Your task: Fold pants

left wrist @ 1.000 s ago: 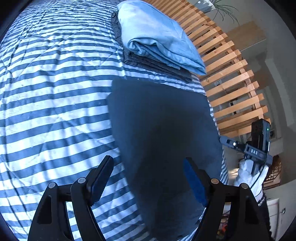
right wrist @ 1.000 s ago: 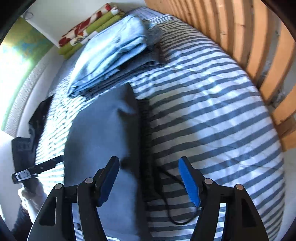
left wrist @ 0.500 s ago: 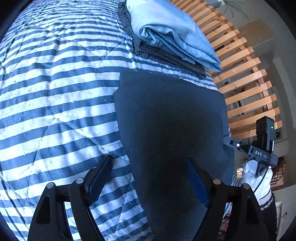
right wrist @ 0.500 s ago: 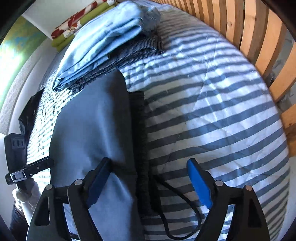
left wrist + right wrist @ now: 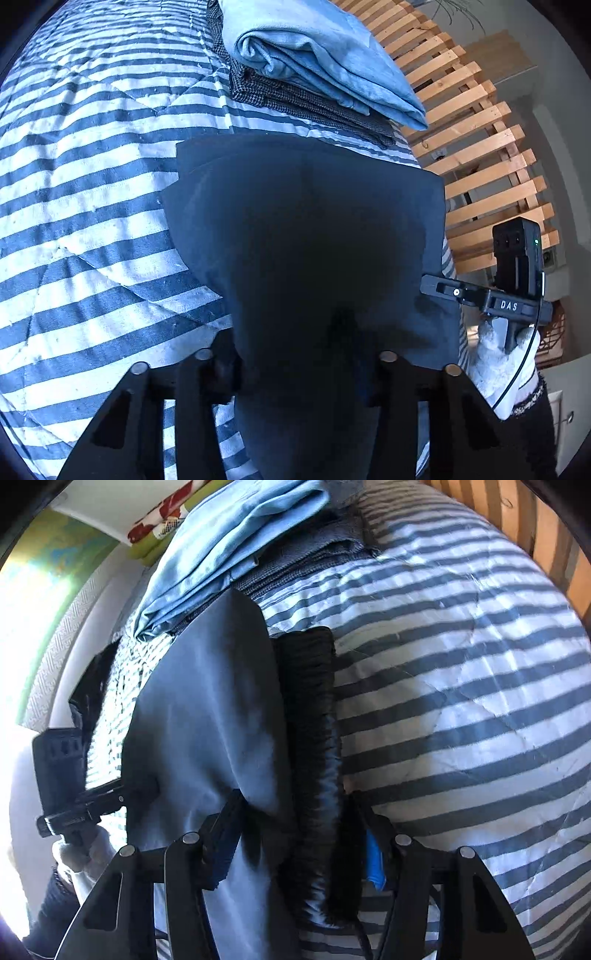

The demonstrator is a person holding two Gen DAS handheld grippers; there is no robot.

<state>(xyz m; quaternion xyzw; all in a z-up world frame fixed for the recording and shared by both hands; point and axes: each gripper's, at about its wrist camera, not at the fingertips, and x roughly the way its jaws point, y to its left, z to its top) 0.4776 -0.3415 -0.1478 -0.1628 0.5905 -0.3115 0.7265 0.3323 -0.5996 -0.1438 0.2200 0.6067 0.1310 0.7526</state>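
Right claw (image 5: 439, 290) marked "DAS", closing on dark pants (image 5: 314, 236)

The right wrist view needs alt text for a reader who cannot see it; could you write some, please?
The right hand-held gripper is closing on the near end of dark grey-blue pants lying on a blue-and-white striped quilt. Folded light blue cloth lies beyond; the left hand-held gripper shows at the left.
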